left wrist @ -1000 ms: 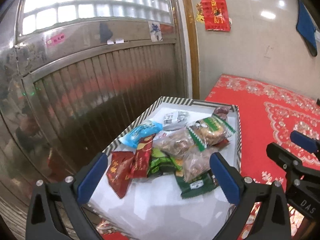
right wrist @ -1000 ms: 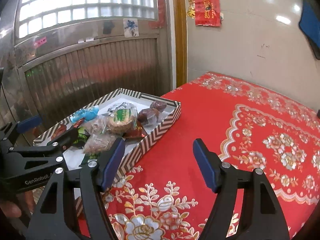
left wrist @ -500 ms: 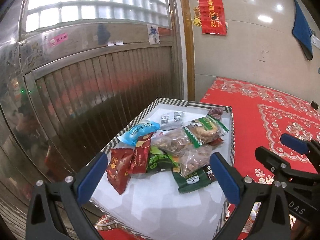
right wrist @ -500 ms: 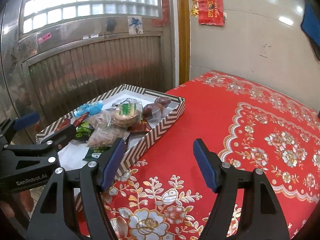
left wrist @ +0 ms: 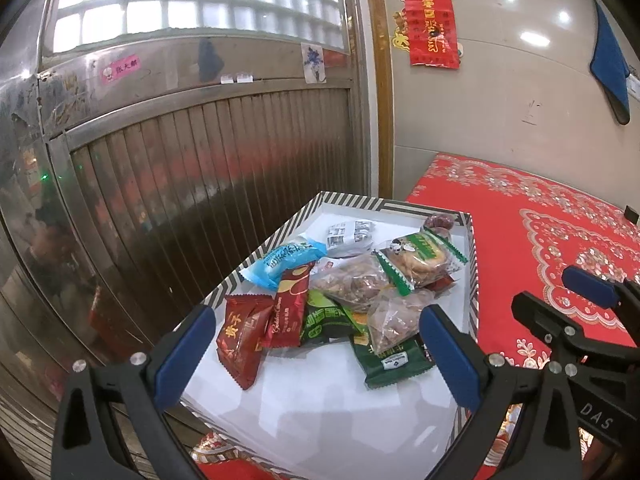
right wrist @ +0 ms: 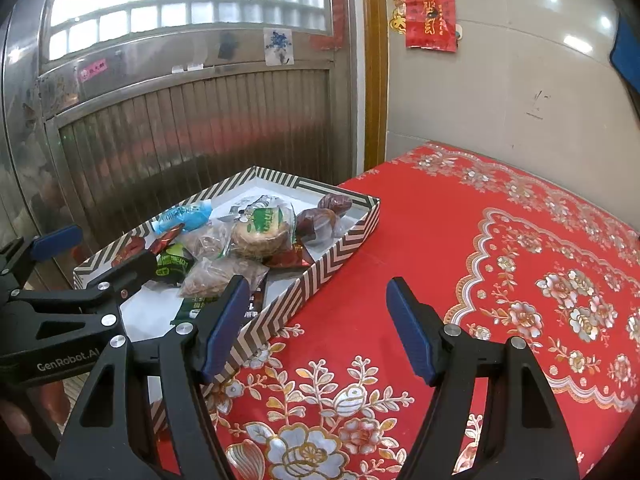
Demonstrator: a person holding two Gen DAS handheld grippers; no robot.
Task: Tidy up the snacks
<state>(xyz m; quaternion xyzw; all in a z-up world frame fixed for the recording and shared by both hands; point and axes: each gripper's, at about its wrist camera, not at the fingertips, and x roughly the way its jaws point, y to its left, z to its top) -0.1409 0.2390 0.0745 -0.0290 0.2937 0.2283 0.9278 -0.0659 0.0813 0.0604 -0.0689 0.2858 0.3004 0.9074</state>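
Over the last second almost nothing has changed: both grippers hover in much the same place above the near end of the tray (left wrist: 474, 264), so no snack has been picked up and the sorting looks yet to begin. The left gripper (left wrist: 320, 356) and right gripper (right wrist: 316, 326) both stand wide open and empty. The snacks (left wrist: 352, 292) lie in a loose, overlapping heap of coloured packets inside the striped tray on the red cloth (right wrist: 460, 248).
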